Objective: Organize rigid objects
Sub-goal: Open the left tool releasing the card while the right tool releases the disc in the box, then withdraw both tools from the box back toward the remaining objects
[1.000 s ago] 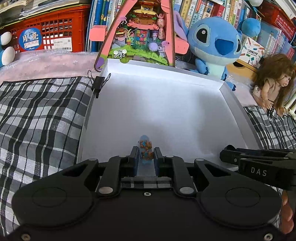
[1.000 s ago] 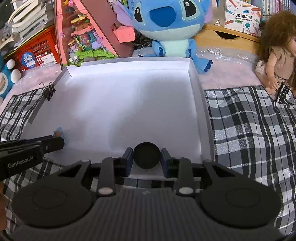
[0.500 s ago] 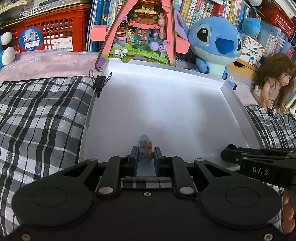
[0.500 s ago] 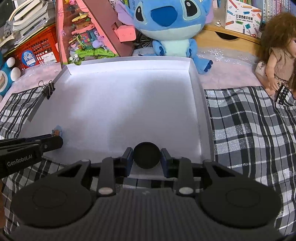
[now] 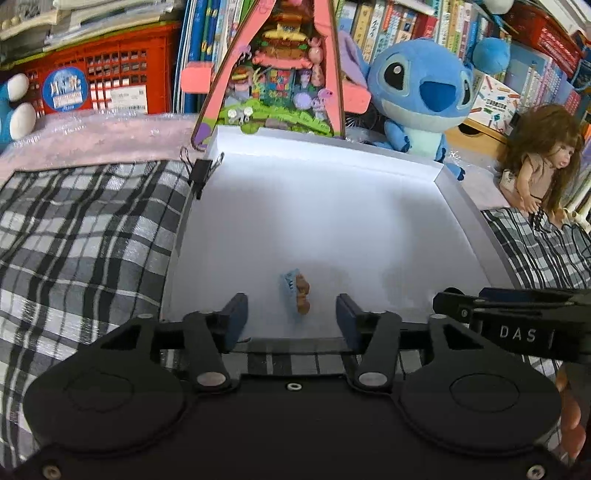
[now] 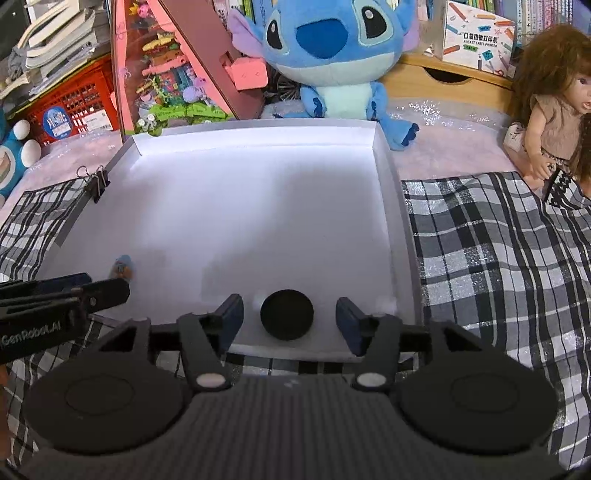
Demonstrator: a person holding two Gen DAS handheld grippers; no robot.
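Left claw (image 5: 291, 314): mine, black plastic, blue rubber pads, jaws just opened and standing wide; between them, touching neither pad, a small figure (image 5: 297, 293) lies on its side, pale blue backing with a lumpy orange-brown body, hard and glossy, though too small for me to name its form with certainty. Right claw (image 6: 290, 317): same build, ribbed grey-black housing, jaws likewise just opened and wide; between them a flat black disc (image 6: 287, 314), matte, round, lying flat and clear of both pads. Both items rest near the front edge of a shallow white tray (image 6: 384, 177), smooth card or foam board with low upright walls, the figure toward its left side, the disc toward its right. One black binder clip (image 5: 201, 173) grips the tray's left wall. Surface: black, grey and white checked cloth (image 6: 498, 258), woven, slightly shiny, spread under and on both sides of the tray; beyond it a pale pink fuzzy cover (image 5: 92, 140). Room: a blue plush toy (image 6: 332, 55), soft pile, sits behind the tray's far wall; a pink triangular toy house (image 5: 280, 81) stands left of it; a long-haired doll (image 6: 550, 122) sits at right; a red slotted crate (image 5: 107, 77) and rows of books (image 5: 388, 26) fill the back.
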